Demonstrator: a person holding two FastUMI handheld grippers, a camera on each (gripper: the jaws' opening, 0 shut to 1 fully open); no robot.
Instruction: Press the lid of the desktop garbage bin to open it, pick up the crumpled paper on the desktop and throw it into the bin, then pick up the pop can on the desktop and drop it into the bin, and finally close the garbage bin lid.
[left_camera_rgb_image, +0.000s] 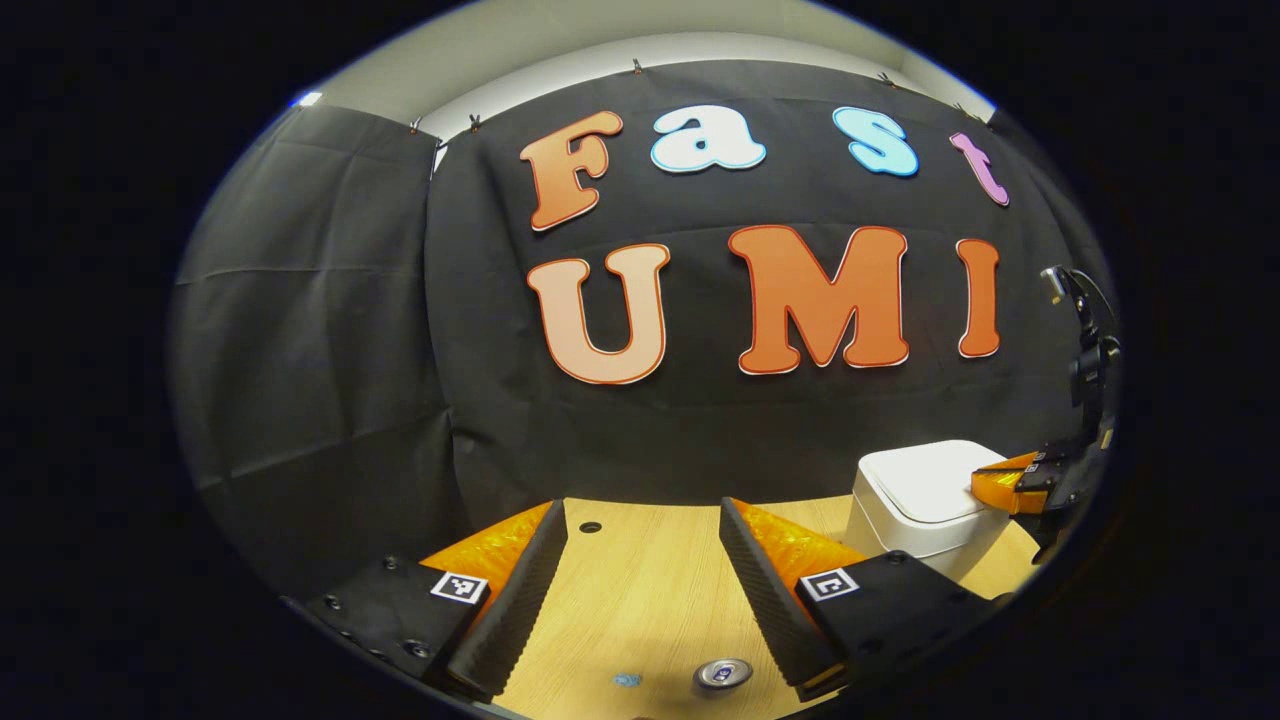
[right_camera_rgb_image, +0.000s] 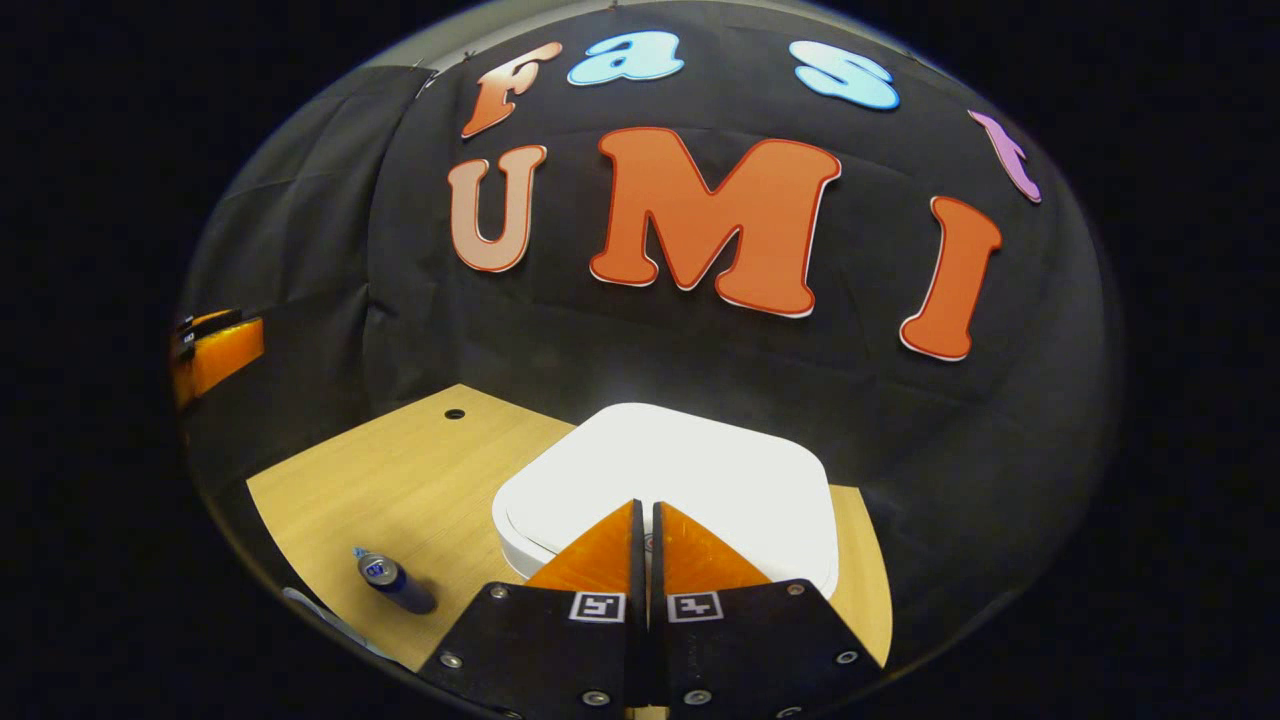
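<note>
A white desktop bin (right_camera_rgb_image: 680, 470) with a flat closed lid stands on the wooden desk (right_camera_rgb_image: 400, 480). My right gripper (right_camera_rgb_image: 645, 520) is shut with nothing in it, its tips over the lid's near edge; whether they touch is unclear. In the left gripper view the bin (left_camera_rgb_image: 915, 495) sits at the right with the right gripper (left_camera_rgb_image: 1000, 485) over its lid. My left gripper (left_camera_rgb_image: 640, 560) hangs open above the desk. A pop can (left_camera_rgb_image: 722, 675) stands upright below it, between its fingers. The can (right_camera_rgb_image: 390, 580) also shows left of the bin.
The desk (left_camera_rgb_image: 640, 590) has a small round hole (left_camera_rgb_image: 590, 526) near its back edge, also seen as the hole (right_camera_rgb_image: 455, 413). A small blue scrap (left_camera_rgb_image: 627, 681) lies left of the can. Black cloth walls close the back and left. The left gripper (right_camera_rgb_image: 215, 355) shows at the far left.
</note>
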